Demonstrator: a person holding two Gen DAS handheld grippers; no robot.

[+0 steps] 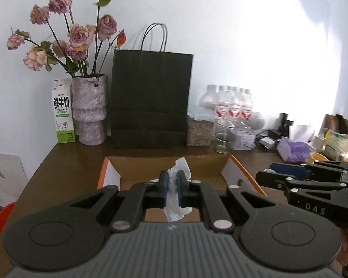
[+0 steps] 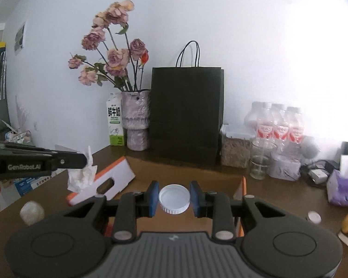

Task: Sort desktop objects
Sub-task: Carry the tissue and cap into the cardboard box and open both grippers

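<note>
My left gripper [image 1: 172, 188] is shut on a crumpled white tissue [image 1: 176, 208] and holds it above the open cardboard box [image 1: 169, 166] with orange-edged flaps. In the right wrist view the left gripper [image 2: 84, 159] comes in from the left with the tissue [image 2: 81, 176] hanging from it. My right gripper [image 2: 174, 198] is shut on a white plastic lid [image 2: 174, 198], open side up, held over the same box [image 2: 185, 173]. The right gripper also shows at the right in the left wrist view [image 1: 269, 175].
Along the wall stand a milk carton [image 1: 63, 113], a vase of dried roses [image 1: 89, 108], a black paper bag [image 1: 150, 102], a grain container [image 1: 199, 129], a glass [image 1: 223, 136], water bottles [image 1: 234, 106] and a purple tissue pack [image 1: 293, 149]. A pale ball [image 2: 32, 212] lies on the table.
</note>
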